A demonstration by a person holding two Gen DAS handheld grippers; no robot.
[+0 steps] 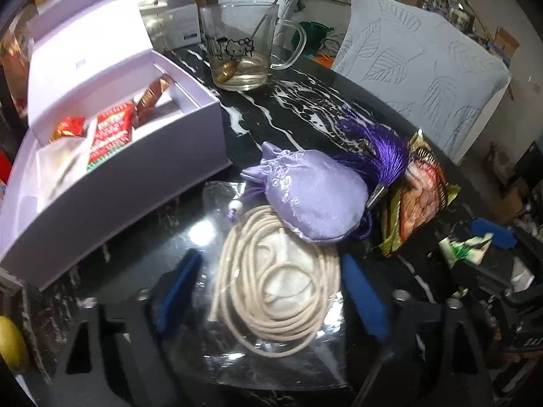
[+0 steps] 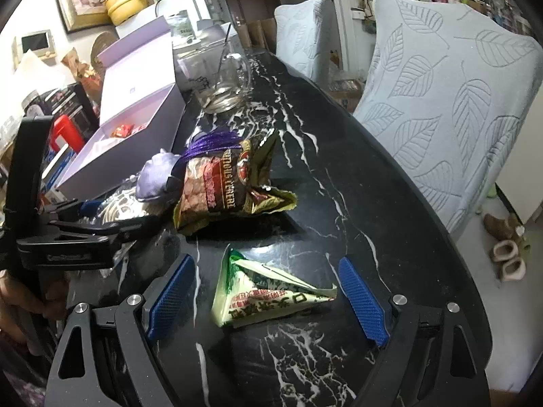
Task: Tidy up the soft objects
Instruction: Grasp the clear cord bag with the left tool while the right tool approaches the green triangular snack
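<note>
A clear plastic packet holding a coiled cream cord (image 1: 271, 291) lies on the black marble table (image 1: 298, 108). My left gripper (image 1: 271, 288) straddles it, blue pads at the packet's two edges, without a visible squeeze. A lilac satin pouch (image 1: 305, 200) with a purple tassel (image 1: 376, 156) rests on the packet's far end. My right gripper (image 2: 268, 291) stands open around a green-and-white triangular packet (image 2: 268, 295), pads clear of it on both sides. A crumpled snack bag (image 2: 220, 186) lies beyond, beside the pouch (image 2: 154, 176).
An open lilac box (image 1: 112, 169) with red wrapped snacks stands at the left. A glass mug (image 1: 244, 51) with a spoon stands at the back. Two chairs with leaf-patterned covers (image 2: 441, 101) line the table's far side. The left gripper's body (image 2: 68, 237) shows at the right view's left edge.
</note>
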